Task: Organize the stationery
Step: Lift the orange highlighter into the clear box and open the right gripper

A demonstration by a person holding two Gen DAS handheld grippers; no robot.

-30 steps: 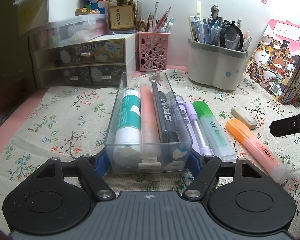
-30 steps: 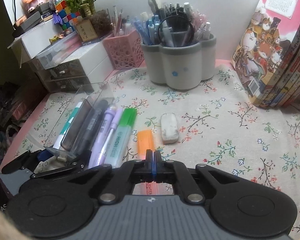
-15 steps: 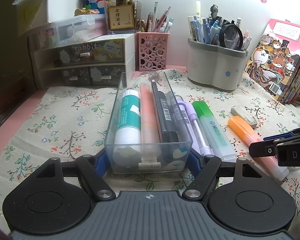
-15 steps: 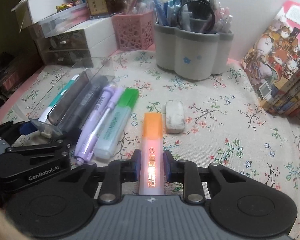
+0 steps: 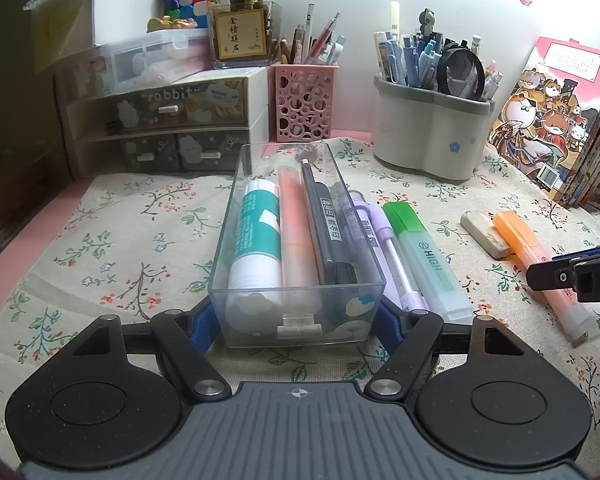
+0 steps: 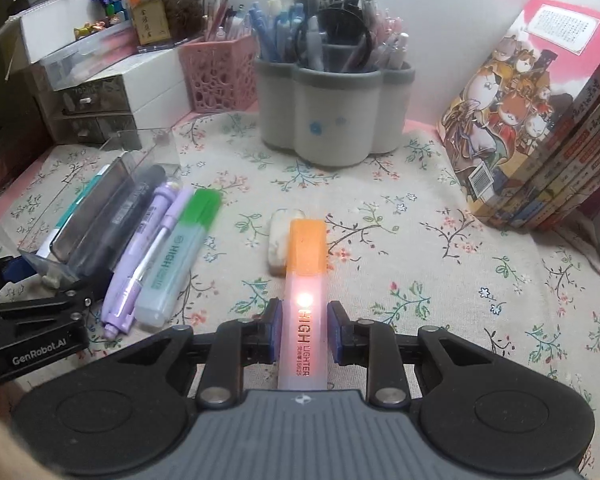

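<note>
The left gripper [image 5: 298, 320] is clamped on the near end of a clear plastic tray [image 5: 296, 312], its blue pads pressed to both side walls. The tray lies lengthwise toward twelve o'clock on the floral cloth [image 5: 112, 240] and holds a glue stick [image 5: 256, 240], a peach marker [image 5: 298, 236] and dark pens [image 5: 328, 232].

At the tray's three o'clock, just beside it, lie a purple pen [image 5: 392, 256] and a green highlighter [image 5: 428, 260].

The right gripper [image 6: 303, 330] straddles an orange highlighter [image 6: 305, 280] lying on the cloth; its jaws have just been opening, and a thin gap shows on each side of the barrel, so nothing is held. The highlighter's cap points to twelve o'clock, touching an eraser [image 6: 278, 240] on its left.

Further back stand a grey pen holder [image 6: 320, 120], a pink basket [image 6: 216, 76] at eleven o'clock and books [image 6: 540, 120] at two o'clock.
</note>
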